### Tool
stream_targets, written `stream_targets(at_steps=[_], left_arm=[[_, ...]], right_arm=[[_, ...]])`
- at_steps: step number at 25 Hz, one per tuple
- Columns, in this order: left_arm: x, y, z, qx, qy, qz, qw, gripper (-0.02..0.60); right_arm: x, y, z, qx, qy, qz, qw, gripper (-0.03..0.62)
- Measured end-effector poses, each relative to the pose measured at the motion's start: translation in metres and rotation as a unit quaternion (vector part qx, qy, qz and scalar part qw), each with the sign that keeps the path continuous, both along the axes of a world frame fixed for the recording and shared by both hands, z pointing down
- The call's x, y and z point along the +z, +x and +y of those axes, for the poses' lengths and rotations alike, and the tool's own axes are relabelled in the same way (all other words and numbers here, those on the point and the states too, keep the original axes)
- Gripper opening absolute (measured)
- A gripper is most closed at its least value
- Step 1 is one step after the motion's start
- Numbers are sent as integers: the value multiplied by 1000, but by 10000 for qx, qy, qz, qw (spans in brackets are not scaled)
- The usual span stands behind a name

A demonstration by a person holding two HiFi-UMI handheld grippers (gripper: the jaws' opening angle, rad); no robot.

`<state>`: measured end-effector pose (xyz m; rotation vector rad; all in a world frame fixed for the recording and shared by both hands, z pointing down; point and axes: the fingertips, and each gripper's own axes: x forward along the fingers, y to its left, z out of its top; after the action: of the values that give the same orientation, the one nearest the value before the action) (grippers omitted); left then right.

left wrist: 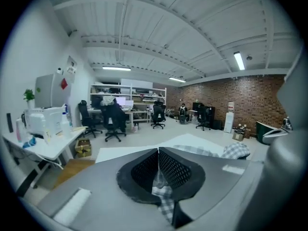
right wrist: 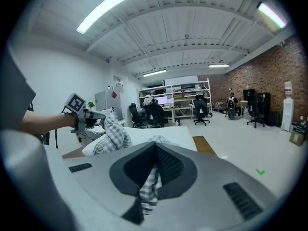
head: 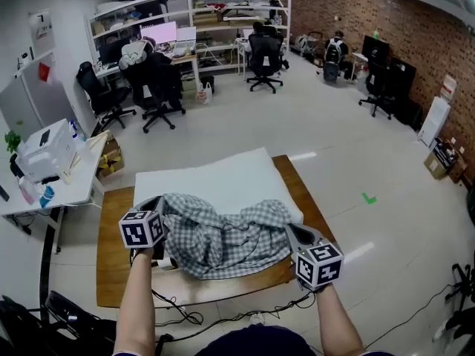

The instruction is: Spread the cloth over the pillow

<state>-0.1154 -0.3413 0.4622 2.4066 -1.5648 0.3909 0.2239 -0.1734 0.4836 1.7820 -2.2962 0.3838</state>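
A grey-and-white checked cloth (head: 223, 237) lies bunched on the near half of a white pillow (head: 211, 175) on a wooden table (head: 111, 262). My left gripper (head: 159, 205) is shut on the cloth's left edge; checked fabric (left wrist: 164, 196) shows pinched between its jaws in the left gripper view (left wrist: 158, 151). My right gripper (head: 291, 230) is shut on the cloth's right edge, and a strip of fabric (right wrist: 150, 186) hangs between its jaws (right wrist: 155, 146). The right gripper view also shows the left gripper (right wrist: 90, 117) lifting a fold of cloth (right wrist: 113, 136) above the pillow (right wrist: 161, 134).
A white desk (head: 70, 188) with a printer (head: 46, 150) stands close to the table's left. Cables (head: 223, 319) trail on the floor under the near edge. Office chairs (head: 159, 87), shelving and a brick wall are far behind.
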Motion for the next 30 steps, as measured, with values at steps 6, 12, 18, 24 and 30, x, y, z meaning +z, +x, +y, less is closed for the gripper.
stream_targets(at_steps=[6,12,18,24,30], left_arm=[[-2,-95,5,-933,-47,-82,9956,11],[8,-147,11,-1307,-192,-194,9910,10],[13,-152,17,-1312,-216,-113,9911,9],[10,-151,17,-1234,-184,-93,9921,11],[11,-151,22,-1224,-219,-96,9922,11]], right_arm=[[4,-4,-5,-9,-44,29,10000,12],[13,0,-11,95,-120,176,9997,12],[25,21,-20,558,-195,409,9974,9],[42,37,-41,728,-397,89,9965,179],[73,37,-61,762,-783,95,9940,228]])
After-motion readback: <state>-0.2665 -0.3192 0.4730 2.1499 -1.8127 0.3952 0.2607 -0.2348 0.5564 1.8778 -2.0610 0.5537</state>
